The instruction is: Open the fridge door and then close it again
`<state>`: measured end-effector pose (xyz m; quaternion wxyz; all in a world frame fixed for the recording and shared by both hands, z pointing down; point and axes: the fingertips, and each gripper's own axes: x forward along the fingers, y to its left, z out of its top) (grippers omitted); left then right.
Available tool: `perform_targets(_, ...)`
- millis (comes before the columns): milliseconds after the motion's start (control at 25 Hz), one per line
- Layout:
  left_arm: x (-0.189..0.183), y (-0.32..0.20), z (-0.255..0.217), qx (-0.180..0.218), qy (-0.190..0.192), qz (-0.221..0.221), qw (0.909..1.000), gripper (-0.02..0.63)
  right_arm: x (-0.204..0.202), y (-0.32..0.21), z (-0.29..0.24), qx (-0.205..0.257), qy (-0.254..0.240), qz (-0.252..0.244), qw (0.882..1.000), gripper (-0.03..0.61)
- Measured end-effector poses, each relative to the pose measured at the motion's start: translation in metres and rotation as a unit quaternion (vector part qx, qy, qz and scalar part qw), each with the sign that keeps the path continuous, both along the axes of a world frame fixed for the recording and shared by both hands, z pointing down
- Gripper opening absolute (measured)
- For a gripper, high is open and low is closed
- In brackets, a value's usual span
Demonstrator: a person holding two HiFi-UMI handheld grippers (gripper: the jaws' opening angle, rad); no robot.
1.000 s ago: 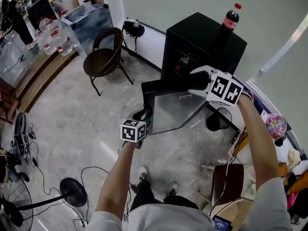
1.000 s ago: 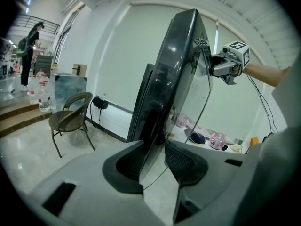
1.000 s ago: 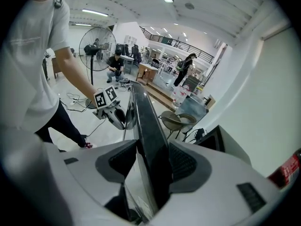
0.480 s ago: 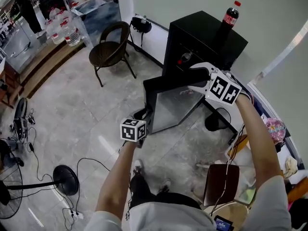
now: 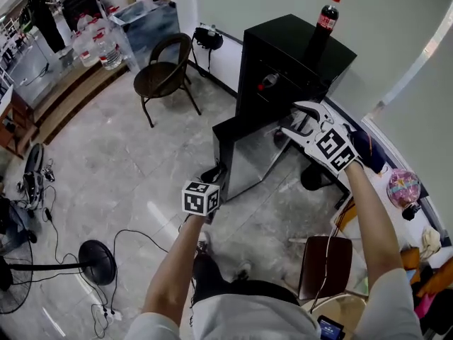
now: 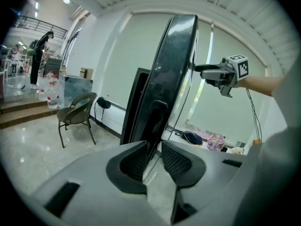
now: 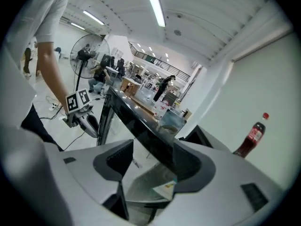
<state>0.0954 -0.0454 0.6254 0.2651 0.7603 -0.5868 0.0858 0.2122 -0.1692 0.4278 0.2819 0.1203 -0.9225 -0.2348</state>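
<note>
Swinging closer to the black fridge (image 5: 290,55), the shiny glass fridge door (image 5: 244,158) is standing partly open. Left tongs (image 5: 214,173) have just been closing and are pinching its side edge. Right tongs (image 5: 291,120) have just been opening wide and are sitting loosely around its top edge.

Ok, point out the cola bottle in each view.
Head view: cola bottle, upper right of centre, standing on the black fridge.
Left gripper view: not in it.
Right gripper view: cola bottle upright at the right edge.
Shared landmark: the open fridge door, in all three views.
</note>
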Motion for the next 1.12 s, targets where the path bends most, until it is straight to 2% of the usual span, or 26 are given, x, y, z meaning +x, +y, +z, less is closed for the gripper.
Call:
perform_targets(200, 0.025, 0.019, 0.0, -0.003, -0.009, 0.016, 0.9998, 0.076, 0.044, 0.031, 0.02, -0.032, -0.02, 0.041, 0.998, 0.255)
perform_targets(440, 0.057, 0.041, 0.001, 0.004, -0.026, 0.034, 0.9991, 0.06, 0.087, 0.069, 0.017, -0.065, -0.097, 0.1, 0.988, 0.255)
perform_targets(600, 0.086, 0.054, 0.001, 0.002, -0.066, 0.072, 0.9952, 0.061, 0.12, 0.094, 0.015, -0.067, -0.122, 0.132, 0.981, 0.255)
perform_targets(680, 0.099, 0.06, 0.001, 0.004, -0.074, 0.084, 0.9937, 0.061, 0.137, 0.104, 0.014, -0.066, -0.133, 0.152, 0.977, 0.255)
perform_targets(1120, 0.157, 0.083, 0.001, 0.028, -0.074, 0.071, 0.9944, 0.064, 0.218, 0.156, 0.028, -0.081, -0.166, 0.232, 0.955, 0.252)
